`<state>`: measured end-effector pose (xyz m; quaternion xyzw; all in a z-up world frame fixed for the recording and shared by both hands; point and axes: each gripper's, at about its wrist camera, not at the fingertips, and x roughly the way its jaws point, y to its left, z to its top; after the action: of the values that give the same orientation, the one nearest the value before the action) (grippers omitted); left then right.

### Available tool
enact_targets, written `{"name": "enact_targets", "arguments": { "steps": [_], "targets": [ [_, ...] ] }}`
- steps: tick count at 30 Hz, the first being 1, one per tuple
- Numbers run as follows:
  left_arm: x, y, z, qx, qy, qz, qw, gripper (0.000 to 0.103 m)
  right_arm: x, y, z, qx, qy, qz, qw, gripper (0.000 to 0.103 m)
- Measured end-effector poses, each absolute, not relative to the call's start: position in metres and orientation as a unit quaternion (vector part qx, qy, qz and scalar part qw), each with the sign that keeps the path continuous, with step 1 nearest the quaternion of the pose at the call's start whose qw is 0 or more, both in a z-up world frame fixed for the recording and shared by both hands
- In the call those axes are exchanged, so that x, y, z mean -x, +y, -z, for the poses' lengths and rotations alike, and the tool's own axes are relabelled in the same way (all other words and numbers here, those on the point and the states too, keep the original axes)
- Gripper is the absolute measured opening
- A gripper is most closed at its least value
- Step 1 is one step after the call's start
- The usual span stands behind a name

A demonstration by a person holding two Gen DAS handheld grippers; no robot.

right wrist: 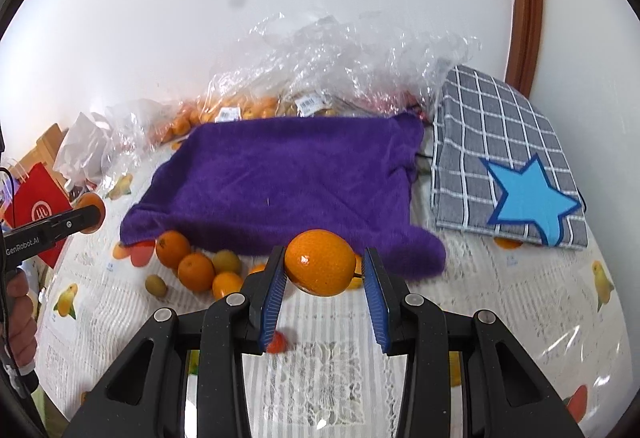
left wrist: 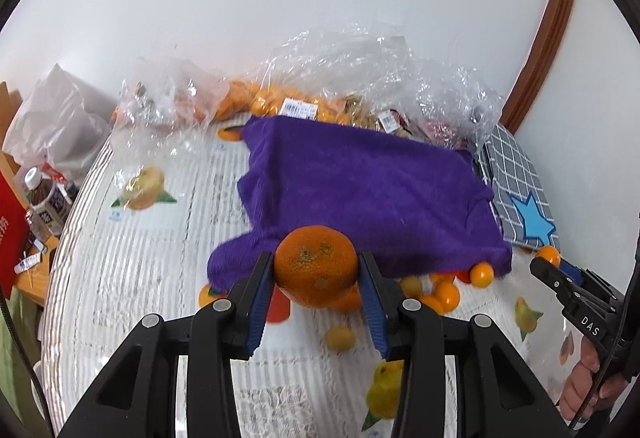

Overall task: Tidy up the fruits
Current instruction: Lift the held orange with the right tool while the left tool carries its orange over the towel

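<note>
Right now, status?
Left claw shut on big orange. Right claw shut on small orange. Purple towel ahead, loose fruit at its edge.

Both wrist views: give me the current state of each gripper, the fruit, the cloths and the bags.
left gripper: shut on speckled orange
right gripper: shut on smooth orange
purple towel: spread flat, rumpled edges
loose fruits: clustered at towel's near edge
checked cloth: folded
plastic bags: crumpled, holding oranges

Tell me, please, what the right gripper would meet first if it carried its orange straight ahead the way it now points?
Most likely the purple towel: the right gripper, shut on an orange, points at the towel's near edge, though how high it hangs above is unclear.
</note>
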<state>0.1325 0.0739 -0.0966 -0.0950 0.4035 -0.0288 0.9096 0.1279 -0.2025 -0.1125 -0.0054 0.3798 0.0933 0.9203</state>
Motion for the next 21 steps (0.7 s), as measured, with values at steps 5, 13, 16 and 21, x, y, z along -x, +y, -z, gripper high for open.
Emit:
{"name": "enact_targets", "arguments": {
  "steps": [5,13,16,21],
  "targets": [
    [-0.156,0.074,0.090,0.092,0.400,0.023,0.912,0.040,-0.147,-0.203,0.102,0.007,0.374,-0.091,0.923,0.038],
    [-0.195,0.071,0.083,0.086,0.391,0.024,0.916,0.040,-0.188,-0.200,0.094,0.008,0.364,-0.097,0.926,0.038],
    [-0.211,0.072,0.087,0.089,0.396,0.022,0.914,0.040,-0.204,-0.197,0.099,0.010,0.366,-0.102,0.925,0.038],
    [-0.237,0.074,0.099,0.099,0.407,0.022,0.908,0.040,-0.231,-0.192,0.114,0.011,0.378,-0.108,0.919,0.038]
  ]
}}
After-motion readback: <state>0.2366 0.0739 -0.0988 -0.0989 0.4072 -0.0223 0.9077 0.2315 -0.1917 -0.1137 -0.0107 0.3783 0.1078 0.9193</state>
